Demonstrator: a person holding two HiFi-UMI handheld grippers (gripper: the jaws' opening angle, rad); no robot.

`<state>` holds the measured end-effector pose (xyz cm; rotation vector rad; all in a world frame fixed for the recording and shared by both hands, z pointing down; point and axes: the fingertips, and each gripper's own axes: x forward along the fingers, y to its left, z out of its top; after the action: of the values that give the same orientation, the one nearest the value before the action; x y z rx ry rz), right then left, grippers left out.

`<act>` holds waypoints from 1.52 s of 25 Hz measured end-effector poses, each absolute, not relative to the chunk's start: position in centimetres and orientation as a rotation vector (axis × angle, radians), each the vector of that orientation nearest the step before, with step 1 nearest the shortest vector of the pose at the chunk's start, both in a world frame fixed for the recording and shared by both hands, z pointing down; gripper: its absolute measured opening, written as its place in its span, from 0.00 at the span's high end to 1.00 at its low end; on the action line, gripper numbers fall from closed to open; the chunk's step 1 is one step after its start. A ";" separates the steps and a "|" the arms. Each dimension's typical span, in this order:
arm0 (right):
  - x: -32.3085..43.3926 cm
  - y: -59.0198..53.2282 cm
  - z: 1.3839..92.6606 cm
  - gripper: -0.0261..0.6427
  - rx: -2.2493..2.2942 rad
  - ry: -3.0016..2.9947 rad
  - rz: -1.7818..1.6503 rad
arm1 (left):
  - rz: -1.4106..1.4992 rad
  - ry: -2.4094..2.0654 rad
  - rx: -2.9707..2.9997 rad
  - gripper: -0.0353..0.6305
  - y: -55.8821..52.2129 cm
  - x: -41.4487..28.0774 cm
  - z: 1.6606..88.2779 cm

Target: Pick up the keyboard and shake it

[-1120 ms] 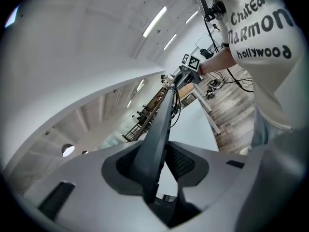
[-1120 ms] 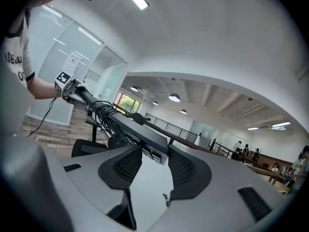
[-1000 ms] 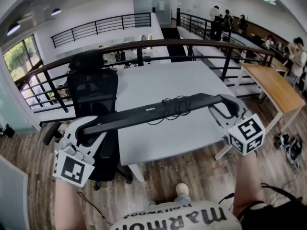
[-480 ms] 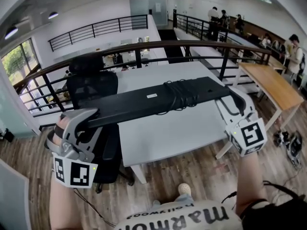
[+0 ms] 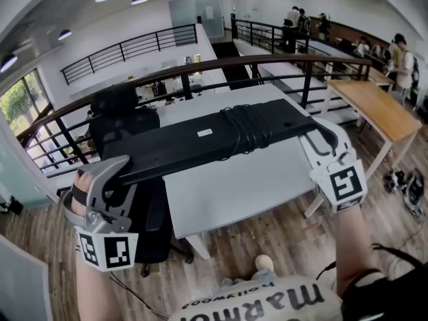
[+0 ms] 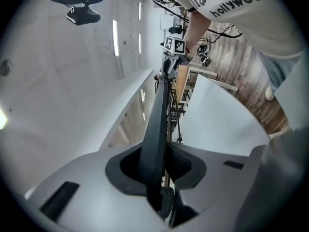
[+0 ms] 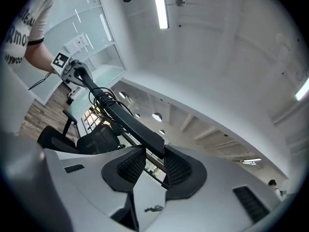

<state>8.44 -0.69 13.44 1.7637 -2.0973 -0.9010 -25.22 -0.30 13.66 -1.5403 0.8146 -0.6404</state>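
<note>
A long black keyboard (image 5: 200,142) hangs in the air above the white table (image 5: 247,179), its underside with a white label turned toward me. Its cable (image 5: 244,131) is wound around the body. My left gripper (image 5: 120,172) clamps the keyboard's left end; in the left gripper view the keyboard (image 6: 157,115) runs edge-on out of the jaws (image 6: 157,161). My right gripper (image 5: 319,134) holds the right end, and the right gripper view shows that end of the keyboard (image 7: 120,115) between the ribbed pads (image 7: 133,166). Both pairs of jaws have just been closing on the keyboard.
A black office chair (image 5: 124,122) stands at the table's left, under the keyboard's left end. A dark railing (image 5: 200,69) curves behind the table. A wooden table (image 5: 378,109) is at the right, with several people (image 5: 401,59) beyond it. Wood floor lies below.
Both grippers have risen with the keyboard. It has rolled from edge-on so that its broad underside now faces me, and it sits higher in the head view.
</note>
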 end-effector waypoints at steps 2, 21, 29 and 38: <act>8.8 -1.0 12.5 0.76 1.759 -2.097 -0.918 | -0.653 0.820 -1.534 0.82 -0.3 -24.8 12.8; 8.0 1.7 6.3 0.75 1.820 -2.249 -1.167 | -0.421 0.943 -1.626 0.81 0.5 -25.2 13.7; 8.9 -2.7 7.6 0.51 1.591 -2.149 -1.099 | -0.312 0.919 -1.789 0.79 -0.3 -22.5 16.7; 13.0 -7.6 9.9 0.53 1.582 -2.145 -1.020 | -0.309 0.882 -1.834 0.78 -5.1 -17.9 18.4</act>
<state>13.00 -7.62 9.87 1.5825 -2.1448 -1.0199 -17.95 -5.09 18.36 -1.8338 0.8822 -0.3090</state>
